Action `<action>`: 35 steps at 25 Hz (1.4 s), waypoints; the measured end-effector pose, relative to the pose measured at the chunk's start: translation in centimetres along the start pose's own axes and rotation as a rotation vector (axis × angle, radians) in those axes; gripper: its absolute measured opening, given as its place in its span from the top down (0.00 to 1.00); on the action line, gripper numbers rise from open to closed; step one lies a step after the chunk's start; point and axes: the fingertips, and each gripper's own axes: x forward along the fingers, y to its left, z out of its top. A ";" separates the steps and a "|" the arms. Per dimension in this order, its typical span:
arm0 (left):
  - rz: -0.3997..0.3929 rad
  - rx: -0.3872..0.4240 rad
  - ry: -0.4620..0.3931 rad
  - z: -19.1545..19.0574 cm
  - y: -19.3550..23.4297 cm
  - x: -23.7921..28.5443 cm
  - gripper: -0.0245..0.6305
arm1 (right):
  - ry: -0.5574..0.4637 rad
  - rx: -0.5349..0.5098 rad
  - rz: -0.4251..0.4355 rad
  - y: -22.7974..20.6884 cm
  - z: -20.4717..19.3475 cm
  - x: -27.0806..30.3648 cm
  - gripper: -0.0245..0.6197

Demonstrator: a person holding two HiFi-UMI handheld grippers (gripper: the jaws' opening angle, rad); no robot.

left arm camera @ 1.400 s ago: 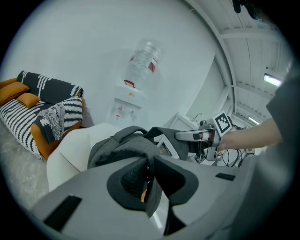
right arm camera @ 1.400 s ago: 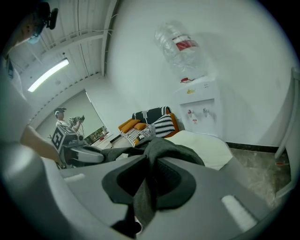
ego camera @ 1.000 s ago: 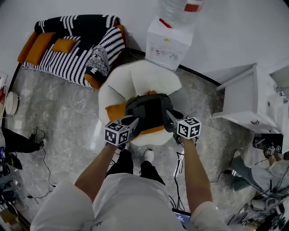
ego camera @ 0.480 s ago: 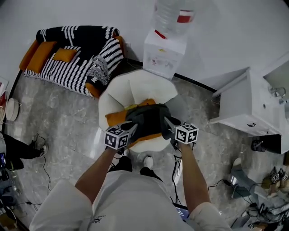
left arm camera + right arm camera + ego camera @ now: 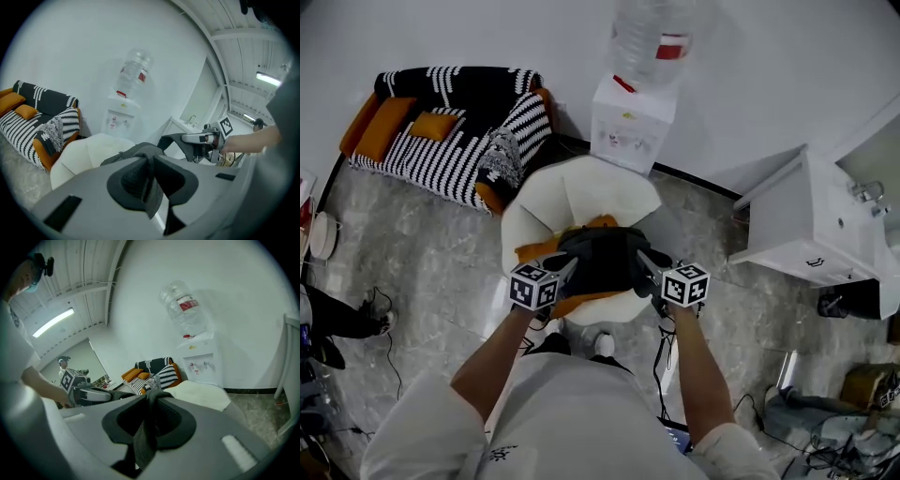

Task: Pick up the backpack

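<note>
Both grippers are on the backpack (image 5: pixel 602 261), so what matters is the bag vs. the two pinch points. On the bag's left edge the left gripper (image 5: pixel 563 272) has its jaws closed down narrow on a fold of dark grey fabric. Its own view shows the material running right through the pads and hanging out below. On the right edge the right gripper (image 5: pixel 649 262) mirrors it, jaws narrow and clamped on a dark strap or fold, can't tell which. The bag is slung between them. Its long axis runs left–right in the head view, straight from one gripper to the other. Neither hand is nearer: they're symmetric, both at the bag's near side edges, pointing away from the person and tilted down. Below the bag is an orange cushion (image 5: pixel 542 251) on the seat of a round white chair (image 5: pixel 581 187). The bag overlaps both from above, and I can't tell whether its bottom is clear of the cushion or touching it. My read: lift under way, not finished. The next move needs straight up, hands level, same spacing. Spread them and the folds load sideways; close them in and the middle sags. The bulk of the bag lies beyond the jaws, toward the chair back, so expect the far side to droop and pull on the grips. Behind the chair a water dispenser (image 5: pixel 628 122) stands apart from the bag, not in the way of a vertical lift.
</note>
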 end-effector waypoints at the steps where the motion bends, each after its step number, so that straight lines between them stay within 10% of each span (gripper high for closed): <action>1: -0.003 0.003 -0.008 0.3 -0.1 -0.2 0.90 | -0.005 -0.006 0.004 0.3 0.2 -0.3 0.88; 35: -0.103 0.273 -0.365 19.7 -5.4 -11.2 0.90 | -0.332 -0.271 0.129 10.9 18.1 -7.1 0.87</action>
